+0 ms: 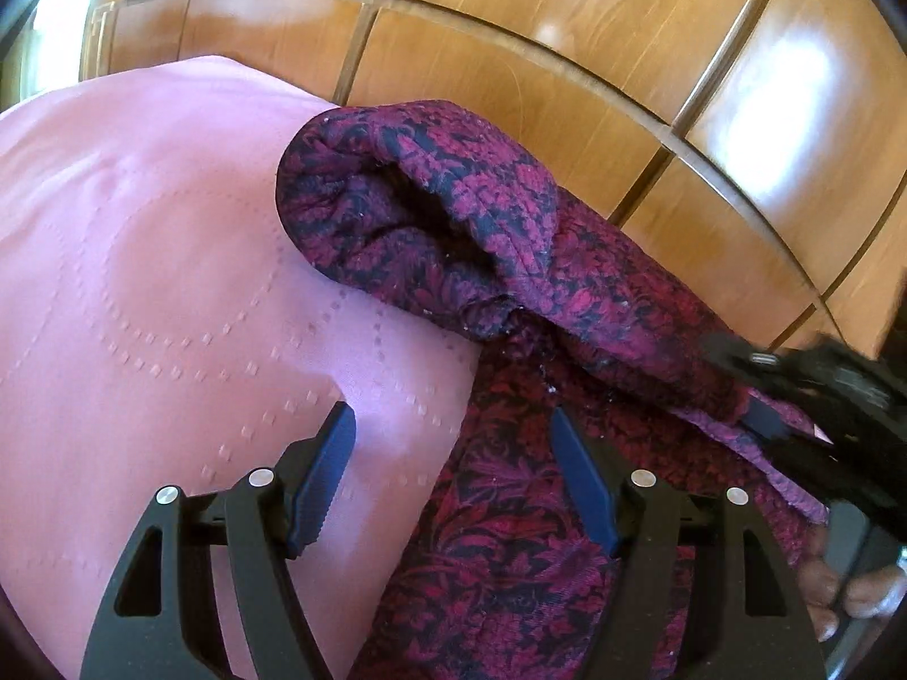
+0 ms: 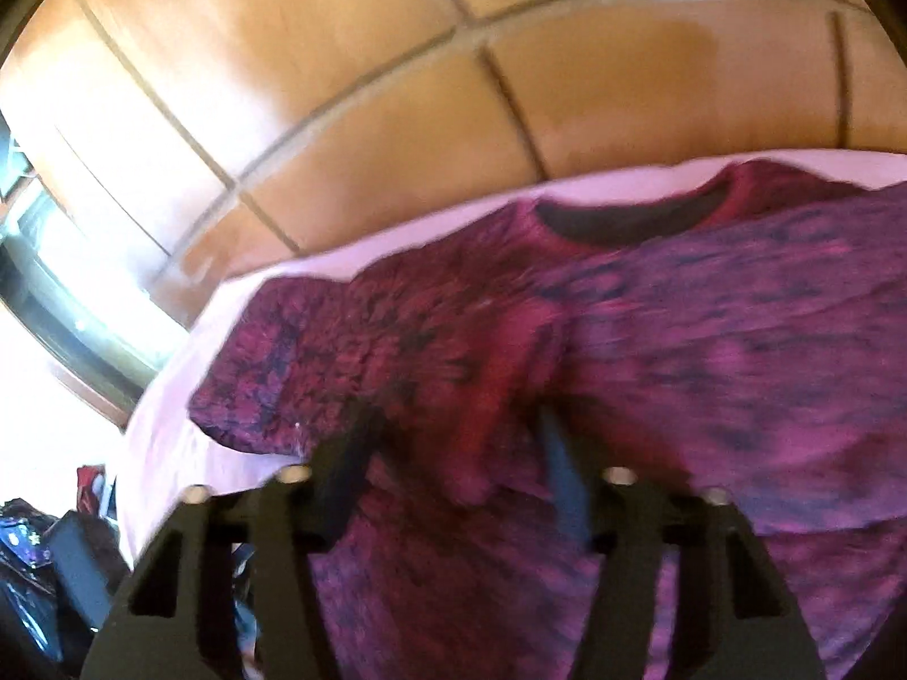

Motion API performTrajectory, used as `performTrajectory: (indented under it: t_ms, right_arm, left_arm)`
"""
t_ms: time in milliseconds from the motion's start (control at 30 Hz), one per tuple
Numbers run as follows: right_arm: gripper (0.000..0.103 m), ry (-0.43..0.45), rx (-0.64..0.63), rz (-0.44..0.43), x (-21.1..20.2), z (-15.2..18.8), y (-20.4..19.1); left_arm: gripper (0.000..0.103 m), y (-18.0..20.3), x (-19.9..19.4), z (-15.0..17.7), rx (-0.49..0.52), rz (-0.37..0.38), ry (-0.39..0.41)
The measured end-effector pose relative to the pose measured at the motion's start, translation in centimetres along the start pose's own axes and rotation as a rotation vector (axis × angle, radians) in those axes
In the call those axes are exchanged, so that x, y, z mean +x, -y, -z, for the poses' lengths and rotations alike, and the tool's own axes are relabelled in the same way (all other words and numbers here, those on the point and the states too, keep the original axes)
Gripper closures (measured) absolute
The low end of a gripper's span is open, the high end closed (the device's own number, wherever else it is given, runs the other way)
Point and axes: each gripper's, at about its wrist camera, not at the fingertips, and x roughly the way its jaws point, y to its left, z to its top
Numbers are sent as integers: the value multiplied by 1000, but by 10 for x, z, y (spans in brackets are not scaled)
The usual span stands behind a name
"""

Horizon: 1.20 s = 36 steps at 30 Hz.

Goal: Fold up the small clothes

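The left gripper (image 1: 453, 447) hung released over the patterned garment (image 1: 510, 283) at the pink bed's (image 1: 142, 283) edge, while the right gripper (image 2: 459, 453) clenched a garment fold.

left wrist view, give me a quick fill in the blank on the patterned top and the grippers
1. The patterned top lies on a ______ cover.
2. Behind the bed stand panels made of ______.
3. The left hand-held gripper has its jaws ______, with nothing between them.
4. The right hand-held gripper grips the top's ______ half, lifted over the rest.

Missing words: pink; wood; open; folded
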Motion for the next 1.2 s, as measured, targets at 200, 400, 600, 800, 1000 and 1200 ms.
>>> performTrajectory:
  t_ms: [200,400,600,800,1000,1200]
  right_arm:
    - [96,79,-49,49,-20,-7,-12]
    - [97,249,-82,122,-84,-20,2]
    - [98,313,6,223,-113,-27,52]
    - [99,308,110,390,-124,-15,119]
    - [99,245,213,443,-117,10,174]
    - [99,297,209,416,-141,12,170]
  left_arm:
    - [33,-1,3,-6,-45,-25,-11]
    - [33,-2,6,-24,-97,-72,8]
    - [30,18,38,-37,6,-183,-44]
    - [25,27,52,-37,75,-244,-55]
    - [24,21,51,-36,67,-232,-51]
    - [25,20,49,-35,68,-228,-52]
